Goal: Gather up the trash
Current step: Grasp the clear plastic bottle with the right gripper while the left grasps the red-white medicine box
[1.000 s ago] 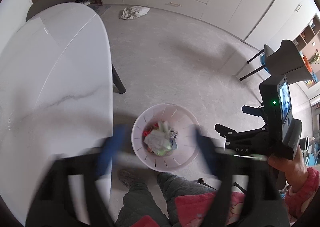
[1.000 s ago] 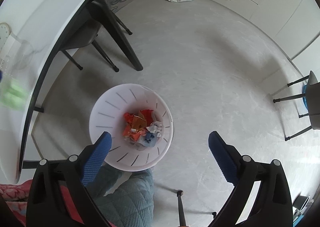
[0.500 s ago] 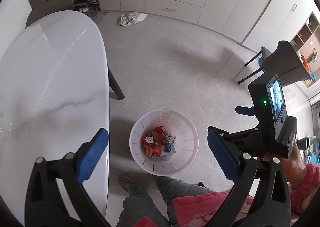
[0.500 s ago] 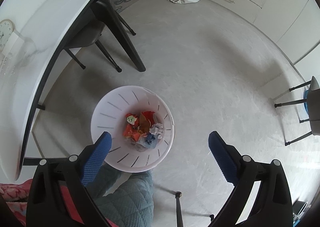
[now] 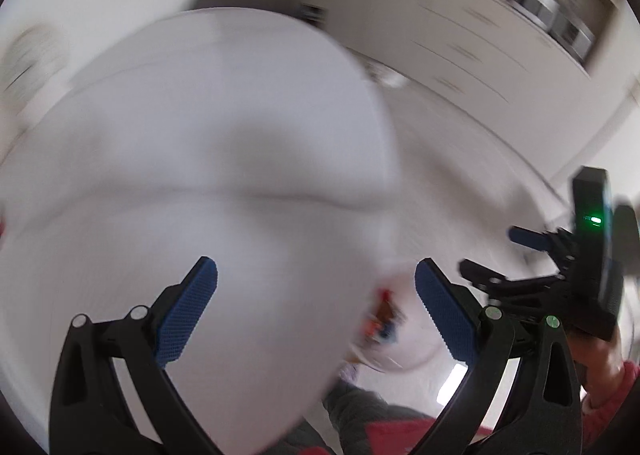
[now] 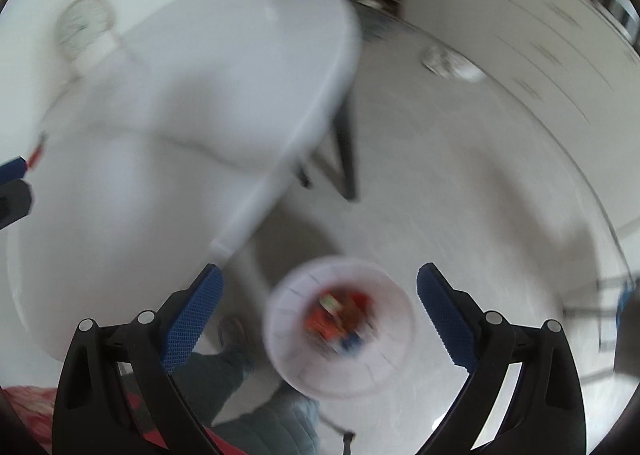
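Note:
Both views are blurred by motion. The white slotted waste basket point(image 6: 340, 325) stands on the floor with red, orange and blue trash point(image 6: 338, 317) inside; in the left wrist view only part of the basket point(image 5: 394, 339) shows past the table's edge. My left gripper point(image 5: 316, 287) is open and empty over the white marble table point(image 5: 208, 159). My right gripper point(image 6: 318, 291) is open and empty above the basket. The right gripper's body point(image 5: 576, 267) shows at the right of the left wrist view.
The white table point(image 6: 168, 127) has a dark leg point(image 6: 344, 151) near the basket. A clock point(image 6: 82, 29) stands at the table's far left. A white bag point(image 6: 450, 63) lies on the floor by the cabinets point(image 6: 560, 35). The person's legs point(image 6: 248, 399) are beside the basket.
Both grippers have swung up and to the left, from over the basket toward the table. The left one now looks over the tabletop. Both stay open and empty.

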